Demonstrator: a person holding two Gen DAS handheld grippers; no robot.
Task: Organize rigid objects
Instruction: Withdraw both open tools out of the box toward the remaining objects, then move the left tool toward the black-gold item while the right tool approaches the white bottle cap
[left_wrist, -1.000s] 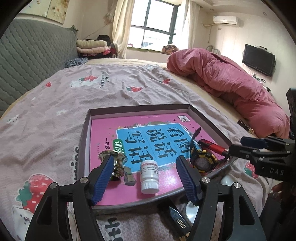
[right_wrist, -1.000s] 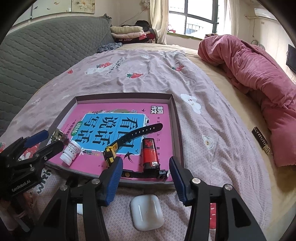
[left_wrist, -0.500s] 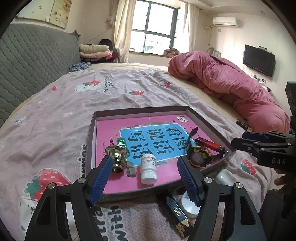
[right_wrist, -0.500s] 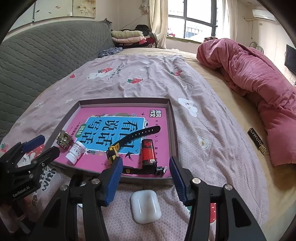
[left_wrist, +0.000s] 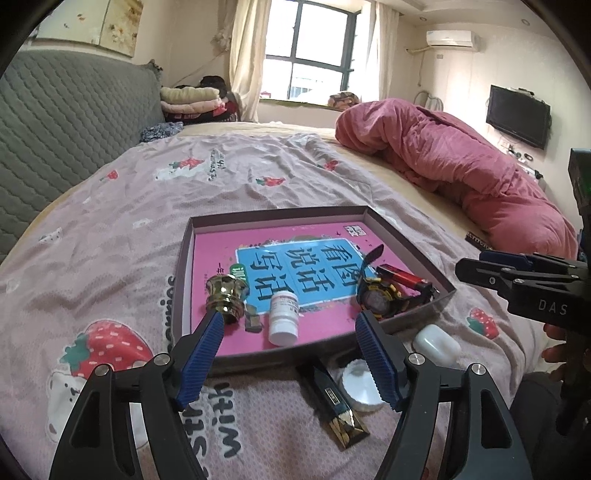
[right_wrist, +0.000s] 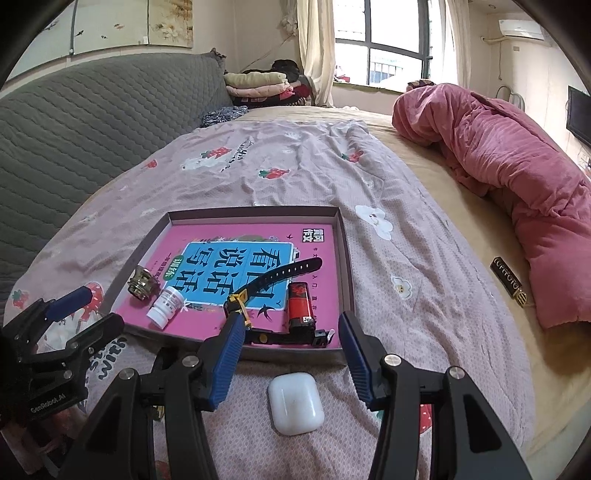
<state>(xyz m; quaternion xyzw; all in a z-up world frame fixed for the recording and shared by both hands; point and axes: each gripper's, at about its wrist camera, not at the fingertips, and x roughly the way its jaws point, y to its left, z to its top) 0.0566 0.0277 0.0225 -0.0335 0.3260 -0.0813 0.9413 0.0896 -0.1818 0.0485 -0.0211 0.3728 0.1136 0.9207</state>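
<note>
Left wrist view — left tongs (left_wrist: 288, 339) wide, empty; right tongs (right_wrist: 291, 354) parted, empty over earbud case (right_wrist: 295, 402).

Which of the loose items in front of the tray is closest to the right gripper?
The white earbud case, lying on the bedspread just below the right gripper. The black-gold bar and white round lid sit further left.

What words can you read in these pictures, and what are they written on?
"看图说话写话" and "训练": pink book in the tray.
"DAS": right gripper.
"GenRobot.AI": left gripper.
"with": strawberry bedsheet.
White pill bottle label, small print on the book, black bar by the pink quilt: too small or blurred to read.
</note>
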